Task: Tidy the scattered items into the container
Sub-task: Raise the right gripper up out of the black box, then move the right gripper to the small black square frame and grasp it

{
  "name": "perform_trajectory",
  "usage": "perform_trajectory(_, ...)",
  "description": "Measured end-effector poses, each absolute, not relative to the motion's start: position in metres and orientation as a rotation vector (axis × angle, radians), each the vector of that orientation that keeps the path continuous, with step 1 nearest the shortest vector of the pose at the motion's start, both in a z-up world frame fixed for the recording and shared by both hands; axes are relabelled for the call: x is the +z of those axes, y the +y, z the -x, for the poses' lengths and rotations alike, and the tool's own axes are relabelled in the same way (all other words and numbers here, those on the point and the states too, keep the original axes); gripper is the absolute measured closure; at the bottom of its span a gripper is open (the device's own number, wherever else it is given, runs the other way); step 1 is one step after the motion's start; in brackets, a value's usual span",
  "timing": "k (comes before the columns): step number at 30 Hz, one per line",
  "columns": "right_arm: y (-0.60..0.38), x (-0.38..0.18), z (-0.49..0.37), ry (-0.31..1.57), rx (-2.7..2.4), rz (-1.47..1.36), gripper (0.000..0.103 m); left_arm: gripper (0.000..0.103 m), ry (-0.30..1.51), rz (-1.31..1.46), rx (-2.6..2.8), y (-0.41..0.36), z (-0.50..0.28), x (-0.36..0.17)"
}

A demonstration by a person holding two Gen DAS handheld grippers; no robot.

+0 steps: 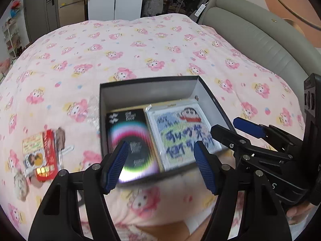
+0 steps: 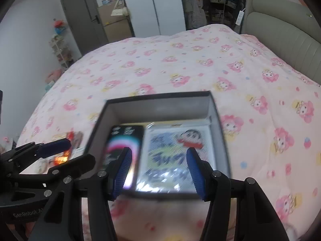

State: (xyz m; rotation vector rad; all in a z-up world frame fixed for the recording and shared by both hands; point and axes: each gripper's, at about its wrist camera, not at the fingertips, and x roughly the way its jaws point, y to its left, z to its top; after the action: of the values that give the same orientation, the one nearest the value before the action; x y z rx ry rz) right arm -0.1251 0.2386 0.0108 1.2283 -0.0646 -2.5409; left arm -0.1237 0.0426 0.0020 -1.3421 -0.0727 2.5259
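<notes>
A pink cartoon-print quilt point(image 1: 140, 46) carries an open black cardboard box point(image 1: 149, 84). Inside it lie a white cartoon puzzle pack point(image 1: 178, 130) and a black rainbow-ring card point(image 1: 128, 140). Left of the box sit scattered snack packets point(image 1: 43, 156). The left gripper point(image 1: 160, 164) and right gripper point(image 2: 158, 170) hover released, empty.

A big bed point(image 2: 180, 64) fills the room. It has a soft pink blanket point(image 1: 120, 46) with little pink cartoon faces all over it. A puffy grey headboard point(image 1: 250, 32) stands at the right side of the bed. Behind the bed there is a dark grey door point(image 2: 84, 18) and tall white cupboard doors point(image 2: 152, 6). Clothes point(image 2: 194, 0) hang in a dark open closet next to them. A white shelf rack point(image 2: 60, 50) with small things stands by the pale wall point(image 2: 26, 46) on the left. The light is soft and even.
</notes>
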Motion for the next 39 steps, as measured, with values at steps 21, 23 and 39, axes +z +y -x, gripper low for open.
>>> perform_trajectory(21,0.136,0.016,0.058,0.006,-2.403,-1.223,0.05,0.034,-0.296,1.34,2.598,-0.071,0.045,0.001)
perform_trajectory(23,0.12,0.014,0.054,0.044,-2.39,-1.218,0.05,0.034,-0.312,1.354,2.608,-0.085,0.04,-0.003)
perform_trajectory(39,0.005,-0.046,0.048,0.179,-2.119,-1.344,0.05,0.034,-0.556,1.517,2.626,-0.194,0.02,-0.063)
